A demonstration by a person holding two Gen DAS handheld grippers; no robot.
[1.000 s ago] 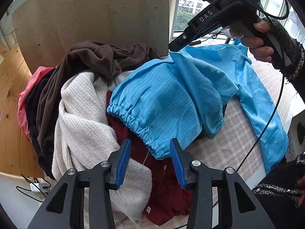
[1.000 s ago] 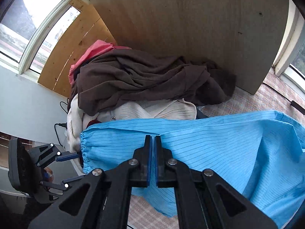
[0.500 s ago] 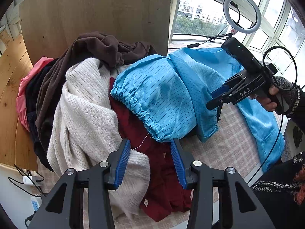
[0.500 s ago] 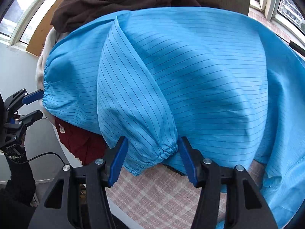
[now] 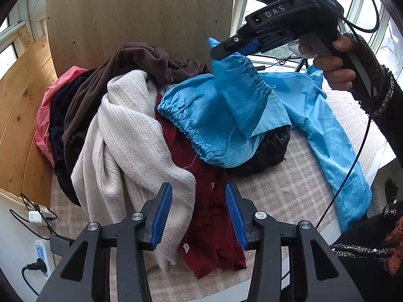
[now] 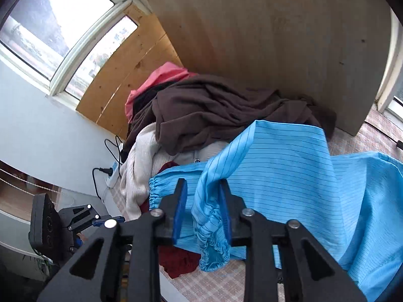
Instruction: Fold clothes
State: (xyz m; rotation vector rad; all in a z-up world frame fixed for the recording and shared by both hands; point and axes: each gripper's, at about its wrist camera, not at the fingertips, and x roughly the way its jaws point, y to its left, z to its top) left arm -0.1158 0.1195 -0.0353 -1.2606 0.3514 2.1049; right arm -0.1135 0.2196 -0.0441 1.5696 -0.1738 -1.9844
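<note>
The blue striped garment is laid across the checked tablecloth, its long axis running from the gathered hem at the left, beside the clothes pile, to the smooth end hanging over the table's near right edge. One sleeve is lifted up and away from the body of the garment, its elastic cuff pointing toward the right gripper. In the right wrist view that cuff is seen between the blue pads, bunched against the right pad with a gap left at the other; the jaws are closing on it, not yet clamped. In the left wrist view the same gripper is seen from the side, held by a hand in a dark knit sleeve, with the cloth drawn up to its tips; the exact contact there is hard to make out. The left gripper is held apart over the cream ribbed sweater and the dark red garment, with nothing between its pads. Part of a black garment is hidden beneath the blue one and appears only in the left view. The brown garment and a pink one lie at the far left against a wooden board. A power strip is cut off at the left edge.
</note>
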